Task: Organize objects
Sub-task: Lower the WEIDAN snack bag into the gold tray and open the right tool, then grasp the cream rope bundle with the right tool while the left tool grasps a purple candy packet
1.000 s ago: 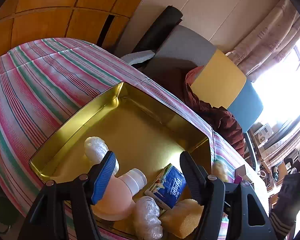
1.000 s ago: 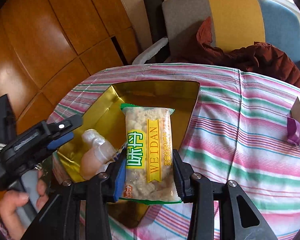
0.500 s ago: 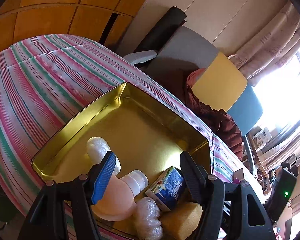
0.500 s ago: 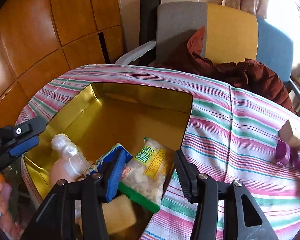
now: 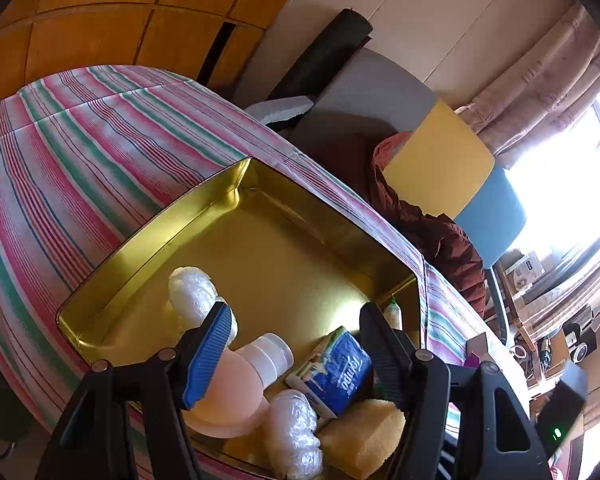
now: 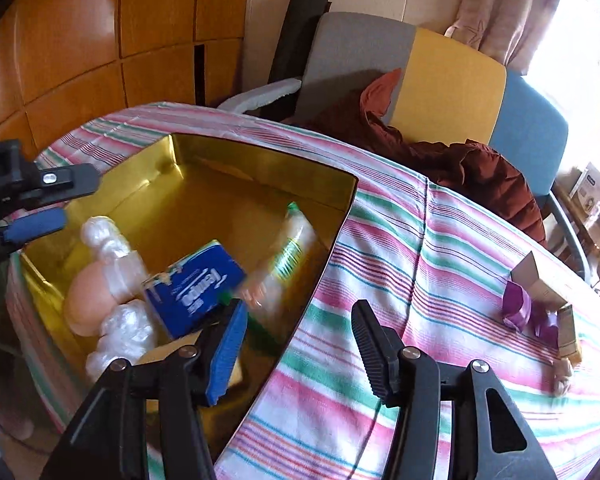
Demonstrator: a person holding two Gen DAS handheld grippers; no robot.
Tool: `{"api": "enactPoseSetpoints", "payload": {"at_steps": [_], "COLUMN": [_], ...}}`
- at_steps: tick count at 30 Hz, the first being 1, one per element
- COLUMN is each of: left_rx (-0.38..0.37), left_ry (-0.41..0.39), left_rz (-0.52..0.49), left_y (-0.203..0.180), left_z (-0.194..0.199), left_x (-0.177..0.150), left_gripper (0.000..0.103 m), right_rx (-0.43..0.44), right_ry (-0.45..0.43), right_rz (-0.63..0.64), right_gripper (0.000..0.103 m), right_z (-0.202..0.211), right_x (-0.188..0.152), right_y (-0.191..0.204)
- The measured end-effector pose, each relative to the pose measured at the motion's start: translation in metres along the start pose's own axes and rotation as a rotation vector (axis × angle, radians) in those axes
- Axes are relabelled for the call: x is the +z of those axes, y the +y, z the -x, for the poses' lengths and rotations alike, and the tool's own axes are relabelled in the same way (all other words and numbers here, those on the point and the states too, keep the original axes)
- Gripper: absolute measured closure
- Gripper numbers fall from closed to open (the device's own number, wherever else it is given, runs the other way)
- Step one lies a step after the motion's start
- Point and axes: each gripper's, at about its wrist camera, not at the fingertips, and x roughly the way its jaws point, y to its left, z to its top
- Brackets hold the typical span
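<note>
Right wrist view: released right hand-held gripper (image 6: 298, 344) beside gold tin (image 6: 260, 160) holding tissue pack (image 6: 196, 292) and snack bag (image 6: 288, 256).

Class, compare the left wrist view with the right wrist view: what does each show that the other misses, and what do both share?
Only the left wrist view shows the yellow sponge clearly, at the tin's near edge, and the left claw head-on, open over the tin. Only the right wrist view shows the purple ribbon and small cardboard box on the striped tablecloth, plus the open right claw. Both show the gold tin, the blue tissue pack and the peach bottle.
</note>
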Motion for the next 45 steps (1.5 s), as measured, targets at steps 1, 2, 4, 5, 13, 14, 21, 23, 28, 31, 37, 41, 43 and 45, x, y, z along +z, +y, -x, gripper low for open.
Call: {"api": "enactPoseSetpoints", "payload": {"at_steps": [1, 2, 4, 5, 13, 14, 21, 23, 28, 31, 37, 41, 43, 45], "left_rx": [-0.003, -0.006, -0.006, -0.004, -0.025, -0.033, -0.125, -0.149, -0.222, -0.265, -0.348, -0.382, -0.394, -0.395], "left_ry": [0.001, 0.001, -0.007, -0.009, 0.037, 0.041, 0.062, 0.069, 0.090, 0.116, 0.183, 0.226, 0.246, 0.257], "left_rz": [-0.002, -0.007, -0.018, -0.023, -0.062, -0.073, -0.189, -0.227, -0.323, -0.387, -0.506, -0.580, -0.609, -0.627], "left_y": [-0.001, -0.002, -0.004, -0.005, -0.018, -0.021, -0.052, -0.062, -0.091, -0.108, -0.137, -0.150, -0.154, -0.156], "left_z": [0.000, 0.001, 0.003, 0.003, -0.005, -0.005, -0.003, -0.002, 0.000, 0.000, 0.000, 0.002, 0.003, 0.004], "left_x": [0.000, 0.000, 0.000, 0.000, -0.011, -0.013, -0.031, -0.037, -0.059, -0.074, -0.109, -0.133, -0.145, -0.154], "left_gripper": [0.036, 0.036, 0.036, 0.036, 0.036, 0.036, 0.035, 0.035, 0.034, 0.034, 0.034, 0.034, 0.034, 0.034], "right_rx": [-0.015, -0.033, -0.020, 0.014, 0.073, 0.070, 0.039, 0.026, -0.007, -0.029, -0.075, -0.109, -0.136, -0.171], "right_ry": [0.000, 0.011, 0.008, -0.011, -0.036, -0.033, -0.006, 0.004, 0.037, 0.066, 0.102, 0.118, 0.120, 0.111], "right_rz": [0.002, 0.005, -0.042, -0.080, -0.156, -0.157, -0.186, -0.195, -0.241, -0.284, -0.386, -0.436, -0.449, -0.459], "right_gripper": [0.048, 0.048, 0.048, 0.046, 0.036, 0.035, 0.032, 0.031, 0.031, 0.031, 0.028, 0.028, 0.028, 0.028], "right_z": [-0.006, -0.011, -0.009, -0.004, 0.024, 0.025, 0.031, 0.032, 0.031, 0.030, 0.035, 0.035, 0.035, 0.036], "right_x": [0.002, 0.005, 0.008, 0.007, -0.018, -0.021, -0.046, -0.054, -0.077, -0.093, -0.123, -0.137, -0.140, -0.141], "right_y": [-0.001, -0.002, -0.010, -0.016, -0.038, -0.040, -0.067, -0.078, -0.110, -0.134, -0.184, -0.217, -0.235, -0.254]}}
